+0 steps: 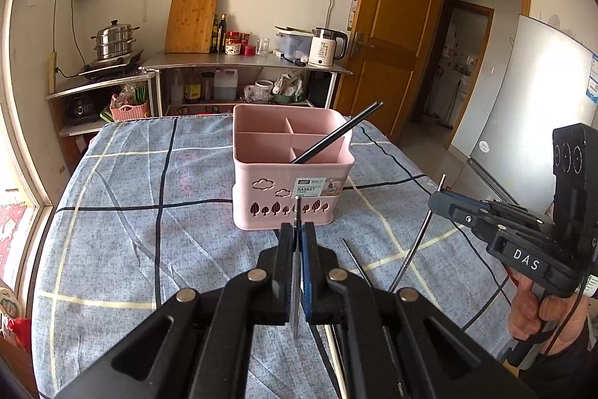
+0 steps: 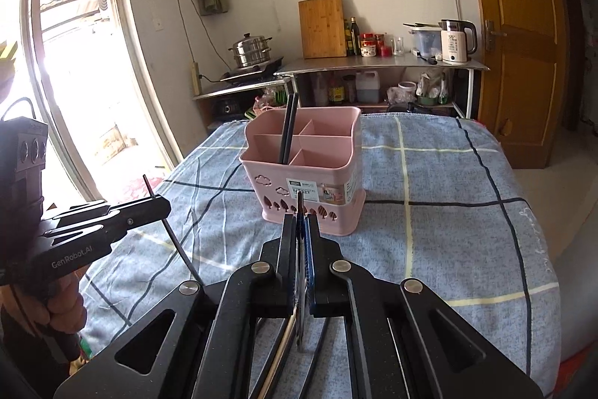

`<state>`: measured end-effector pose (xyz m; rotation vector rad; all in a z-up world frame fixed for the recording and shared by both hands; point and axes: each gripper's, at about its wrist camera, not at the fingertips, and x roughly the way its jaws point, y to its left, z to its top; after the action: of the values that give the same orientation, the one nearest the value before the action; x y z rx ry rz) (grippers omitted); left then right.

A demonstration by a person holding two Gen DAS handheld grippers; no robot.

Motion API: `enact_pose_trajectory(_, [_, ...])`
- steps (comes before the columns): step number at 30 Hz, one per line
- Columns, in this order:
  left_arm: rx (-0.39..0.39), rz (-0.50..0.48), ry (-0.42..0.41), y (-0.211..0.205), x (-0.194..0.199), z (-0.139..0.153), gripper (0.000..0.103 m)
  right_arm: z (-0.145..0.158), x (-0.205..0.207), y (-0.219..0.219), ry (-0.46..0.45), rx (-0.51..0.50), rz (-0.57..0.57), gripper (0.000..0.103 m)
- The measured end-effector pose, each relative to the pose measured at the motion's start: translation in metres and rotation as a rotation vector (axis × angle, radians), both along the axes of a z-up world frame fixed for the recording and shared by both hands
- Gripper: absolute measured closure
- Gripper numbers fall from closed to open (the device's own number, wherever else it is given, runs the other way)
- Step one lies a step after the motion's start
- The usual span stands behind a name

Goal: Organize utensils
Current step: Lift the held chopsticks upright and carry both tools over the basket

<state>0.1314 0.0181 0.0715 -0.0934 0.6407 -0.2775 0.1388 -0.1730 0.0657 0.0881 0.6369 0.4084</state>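
Observation:
A pink divided utensil basket (image 1: pixel 291 174) (image 2: pixel 310 174) stands mid-table on the blue checked cloth. A pair of black chopsticks (image 1: pixel 336 133) (image 2: pixel 288 128) leans in one of its near compartments. My left gripper (image 1: pixel 298 230) is shut on a thin metal utensil (image 1: pixel 296 287) held upright, just in front of the basket. My right gripper (image 2: pixel 300 223) is shut on another thin metal utensil (image 2: pixel 300 268), also just before the basket. Each gripper shows in the other's view, the right one (image 1: pixel 437 200) and the left one (image 2: pixel 160 202), each with a thin dark rod sticking out above and below its fingers.
A thin dark utensil (image 1: pixel 355 260) lies on the cloth (image 1: pixel 149 212) below the left gripper. Behind the table stand steel shelves (image 1: pixel 243 62) with a kettle, pot, bottles and a cutting board. A door (image 1: pixel 392 43) and a fridge (image 1: pixel 523 107) are at the right.

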Motion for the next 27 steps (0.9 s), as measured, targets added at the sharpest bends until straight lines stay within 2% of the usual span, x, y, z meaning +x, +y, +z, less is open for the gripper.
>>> enact_pose_trajectory(17, [0.017,-0.019,-0.028,0.001,-0.001,0.023,0.098,0.020,-0.007,-0.001,-0.051,-0.002,0.027,0.099])
enact_pose_trajectory(27, [0.019,-0.014,-0.065,0.010,0.026,0.053,0.098,0.047,0.017,0.013,-0.094,0.007,0.057,0.099])
